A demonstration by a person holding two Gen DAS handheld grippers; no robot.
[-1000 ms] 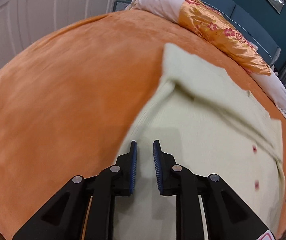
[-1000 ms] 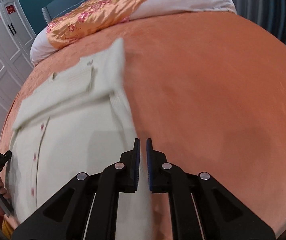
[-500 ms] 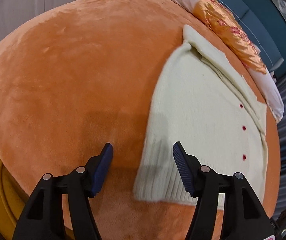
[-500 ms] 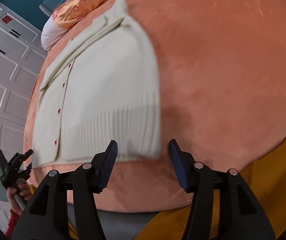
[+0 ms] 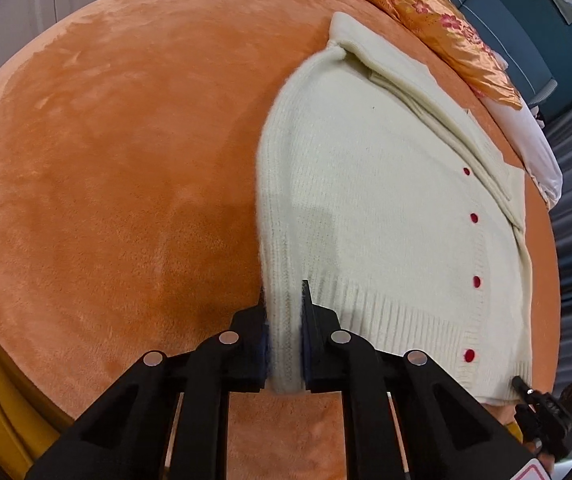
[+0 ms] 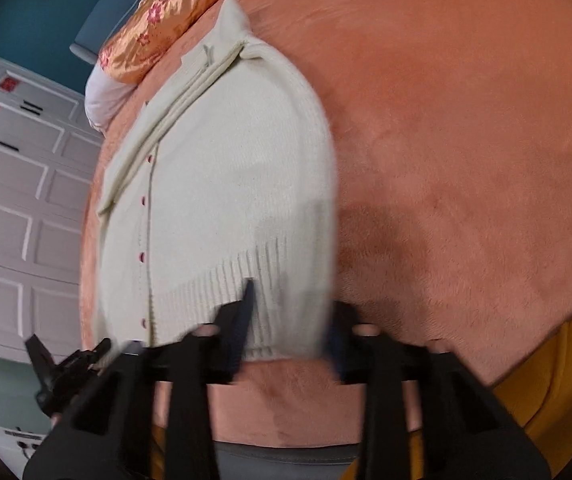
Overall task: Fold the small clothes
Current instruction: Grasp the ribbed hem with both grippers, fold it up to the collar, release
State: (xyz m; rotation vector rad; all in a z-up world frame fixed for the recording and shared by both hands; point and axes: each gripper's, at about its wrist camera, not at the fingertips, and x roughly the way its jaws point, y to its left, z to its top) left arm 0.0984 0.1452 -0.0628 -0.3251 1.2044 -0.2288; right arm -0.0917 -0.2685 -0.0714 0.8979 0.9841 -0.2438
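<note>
Both claws just closed on cardigan point(image 5: 386, 208) hem corners, left claw point(image 5: 283, 320) pinching, right claw point(image 6: 286, 320) blurred.

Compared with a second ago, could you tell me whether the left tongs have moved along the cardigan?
Yes. The left tongs pulled back from mid-cardigan to its ribbed hem corner near the orange blanket's edge, jaws just closed on it.

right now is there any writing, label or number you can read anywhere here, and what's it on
None can be read.
Red squares on the white cupboard doors: may carry characters, too small and blurred to tell.
Red-edged label at the left wrist view's bottom edge: cut off.
Cream cardigan: no print or tag shows.
</note>
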